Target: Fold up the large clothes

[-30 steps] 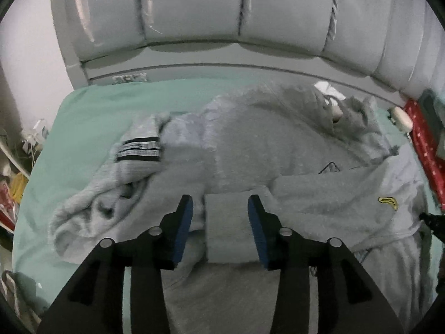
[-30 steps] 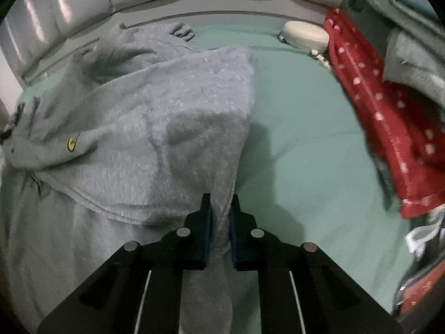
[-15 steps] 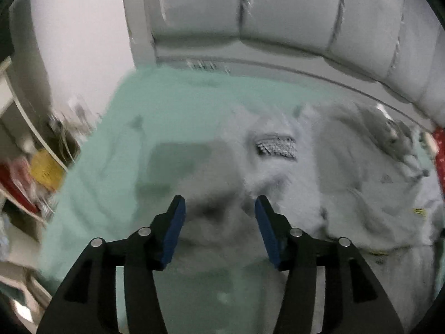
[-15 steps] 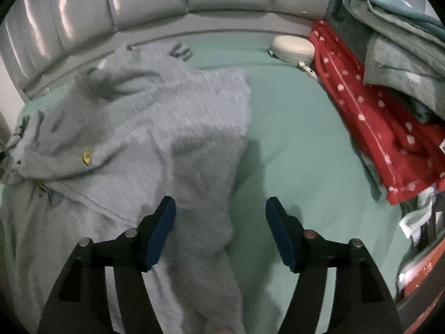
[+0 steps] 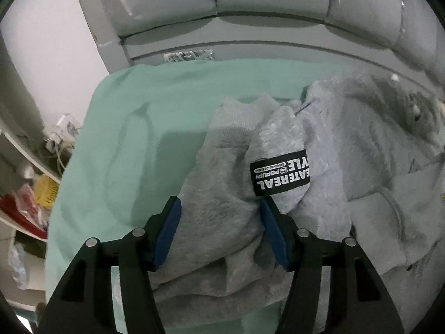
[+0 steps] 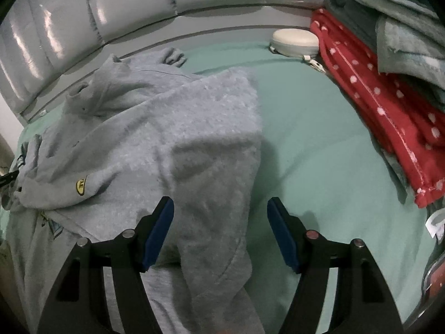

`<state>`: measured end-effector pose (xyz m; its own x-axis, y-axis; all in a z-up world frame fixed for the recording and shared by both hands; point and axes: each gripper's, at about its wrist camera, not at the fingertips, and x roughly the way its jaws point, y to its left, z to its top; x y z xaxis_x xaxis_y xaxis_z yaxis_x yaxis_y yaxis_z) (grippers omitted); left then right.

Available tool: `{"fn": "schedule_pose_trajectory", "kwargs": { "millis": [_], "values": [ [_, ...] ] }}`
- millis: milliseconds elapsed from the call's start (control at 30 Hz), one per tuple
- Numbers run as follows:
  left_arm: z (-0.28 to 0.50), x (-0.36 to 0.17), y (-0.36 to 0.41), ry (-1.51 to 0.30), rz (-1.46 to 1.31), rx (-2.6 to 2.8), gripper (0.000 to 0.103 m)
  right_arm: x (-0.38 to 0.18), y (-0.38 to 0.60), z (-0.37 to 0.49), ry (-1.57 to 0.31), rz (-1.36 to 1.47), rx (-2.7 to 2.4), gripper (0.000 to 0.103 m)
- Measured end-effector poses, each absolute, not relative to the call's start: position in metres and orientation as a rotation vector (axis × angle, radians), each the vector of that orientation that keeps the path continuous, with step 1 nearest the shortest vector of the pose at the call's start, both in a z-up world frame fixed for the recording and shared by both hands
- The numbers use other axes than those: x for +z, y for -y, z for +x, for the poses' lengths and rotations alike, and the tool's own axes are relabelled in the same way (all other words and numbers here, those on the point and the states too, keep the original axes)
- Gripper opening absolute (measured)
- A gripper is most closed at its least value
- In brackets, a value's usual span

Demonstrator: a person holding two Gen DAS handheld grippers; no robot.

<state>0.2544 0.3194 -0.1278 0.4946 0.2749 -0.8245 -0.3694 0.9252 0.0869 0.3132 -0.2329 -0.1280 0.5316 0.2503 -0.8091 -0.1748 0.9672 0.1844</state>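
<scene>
A large grey hooded sweatshirt (image 5: pixel 328 150) lies crumpled on a mint green bed sheet (image 5: pixel 155 128). In the left wrist view a sleeve with a black printed label (image 5: pixel 279 176) lies folded over the body. My left gripper (image 5: pixel 221 235) is open, its blue pads on either side of a bunched grey fold of the sleeve. In the right wrist view the sweatshirt (image 6: pixel 155 139) shows a small yellow logo (image 6: pixel 80 186), and a folded-over side lies flat. My right gripper (image 6: pixel 221 232) is open wide above that side's edge, holding nothing.
A grey padded headboard (image 5: pixel 250 5) runs along the far side. On the right are a red polka-dot blanket (image 6: pixel 383 111) under stacked grey-green towels (image 6: pixel 389 19), and a white oval case (image 6: pixel 294 40). Cluttered shelves (image 5: pixel 25 183) stand left of the bed.
My right gripper has opened and let go of the sweatshirt's side, which now lies on the bed. My left gripper has swung left, from the hem to the labelled sleeve.
</scene>
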Motion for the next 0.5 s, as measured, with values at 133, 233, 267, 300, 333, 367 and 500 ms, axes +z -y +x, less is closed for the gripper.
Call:
{"fn": "schedule_pose_trajectory", "kwargs": {
  "millis": [133,233,267,300,333,367,500],
  "values": [
    [0.248,-0.126,-0.327,-0.953,-0.154,0.375,0.017,-0.124,0.233,0.311,-0.973,0.097,0.271,0.069],
    [0.238,-0.106,-0.331,-0.861,-0.201,0.407,0.015,-0.12,0.232,0.309,-0.965,0.098,0.281,0.069],
    [0.236,-0.1,-0.331,-0.839,-0.213,0.413,0.015,-0.118,0.233,0.309,-0.958,0.105,0.283,0.069],
    [0.231,-0.087,-0.33,-0.796,-0.23,0.424,0.015,-0.115,0.235,0.308,-0.952,0.115,0.283,0.069],
    [0.231,-0.081,-0.329,-0.774,-0.236,0.426,0.015,-0.113,0.237,0.307,-0.947,0.125,0.281,0.069],
    [0.228,-0.071,-0.326,-0.743,-0.24,0.428,0.015,-0.11,0.239,0.307,-0.94,0.137,0.281,0.069],
    [0.216,-0.027,-0.309,-0.605,-0.288,0.417,0.015,-0.102,0.25,0.305,-0.925,0.197,0.281,0.069]
  ]
}}
